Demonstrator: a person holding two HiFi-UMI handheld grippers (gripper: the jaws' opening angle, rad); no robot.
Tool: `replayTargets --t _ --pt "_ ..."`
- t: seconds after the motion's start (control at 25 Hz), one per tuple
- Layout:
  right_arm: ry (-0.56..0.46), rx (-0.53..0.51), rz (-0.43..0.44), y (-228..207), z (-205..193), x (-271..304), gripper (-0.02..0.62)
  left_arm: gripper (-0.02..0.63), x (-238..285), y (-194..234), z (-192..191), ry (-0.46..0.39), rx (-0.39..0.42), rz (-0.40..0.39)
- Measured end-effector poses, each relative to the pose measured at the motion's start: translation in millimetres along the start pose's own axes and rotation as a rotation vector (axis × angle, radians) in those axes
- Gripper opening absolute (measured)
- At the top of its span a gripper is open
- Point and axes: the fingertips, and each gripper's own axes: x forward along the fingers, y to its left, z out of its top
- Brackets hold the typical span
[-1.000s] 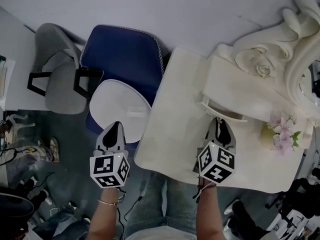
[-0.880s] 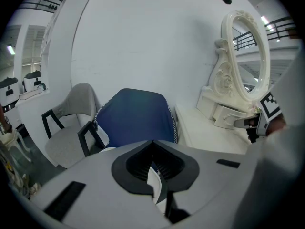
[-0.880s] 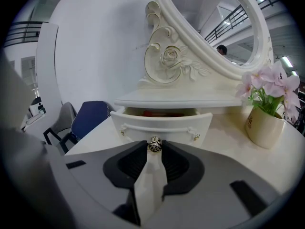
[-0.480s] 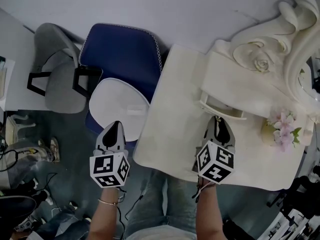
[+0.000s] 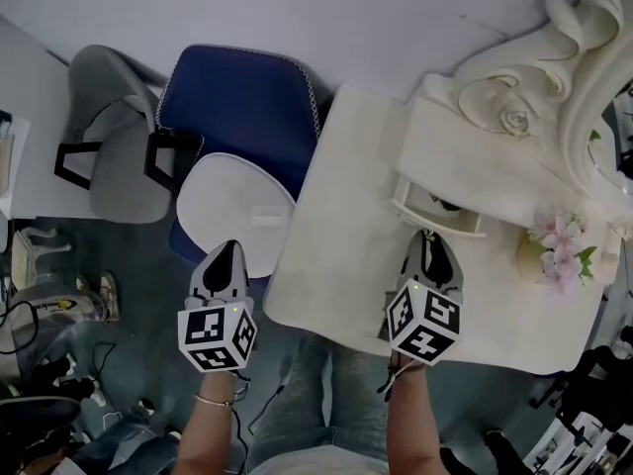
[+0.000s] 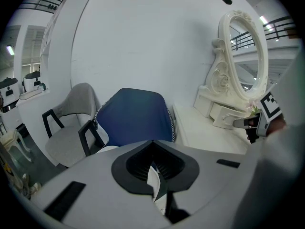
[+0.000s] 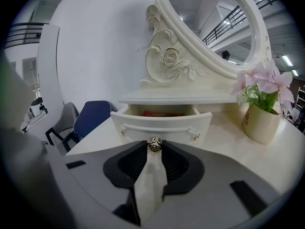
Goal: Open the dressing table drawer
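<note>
You've got the right gripper (image 7: 154, 148) clamped on the little metal knob (image 7: 154, 144), and the drawer (image 7: 162, 124) just below the mirror (image 7: 209, 23) is already partway out. I'd say just finish the pull. Your left gripper (image 6: 153, 143) sits fingers together, empty, well away from the mirror.

Inside the drawer (image 7: 161, 120) I get only a reddish strip (image 7: 159, 113) — its front hides the rest, so I can't name it. Above the drawer the mirror (image 7: 209, 23) runs off the top edge; in the head view the right gripper (image 5: 429, 237) covers the drawer's knob (image 7: 153, 145).
</note>
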Motion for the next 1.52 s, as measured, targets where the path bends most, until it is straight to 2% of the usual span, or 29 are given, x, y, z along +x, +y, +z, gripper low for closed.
replayTargets --t 1.52 --pt "-0.002 0.013 0.019 5 -11 -13 0.103 0.018 -7 -9 -9 0.002 -0.004 -0.013"
